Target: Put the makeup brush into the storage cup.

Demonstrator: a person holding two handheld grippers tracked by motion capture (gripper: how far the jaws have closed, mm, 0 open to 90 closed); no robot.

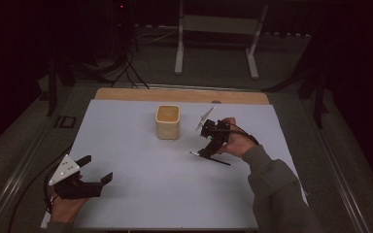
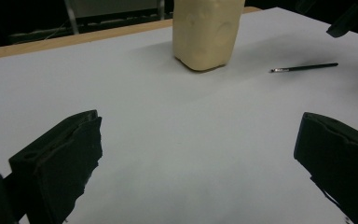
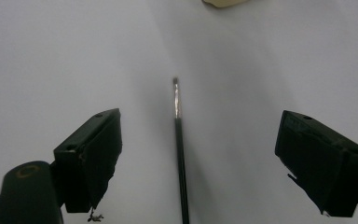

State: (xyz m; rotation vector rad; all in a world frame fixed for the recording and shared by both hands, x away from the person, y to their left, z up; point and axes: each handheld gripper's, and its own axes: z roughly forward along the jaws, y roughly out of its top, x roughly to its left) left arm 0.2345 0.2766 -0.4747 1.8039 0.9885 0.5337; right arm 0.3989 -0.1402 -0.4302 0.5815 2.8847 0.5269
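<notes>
spread right gripper (image 3: pixel 193 158) astride thin brush (image 3: pixel 181 158)

The worktop (image 1: pixel 126 160) wears a smooth, matt white sheet over a wooden edge. On it, the cream cup (image 1: pixel 167 122) looks like dull plastic; the brush (image 3: pixel 181 154) beside the cup is glossy black with a metal ferrule.
</notes>
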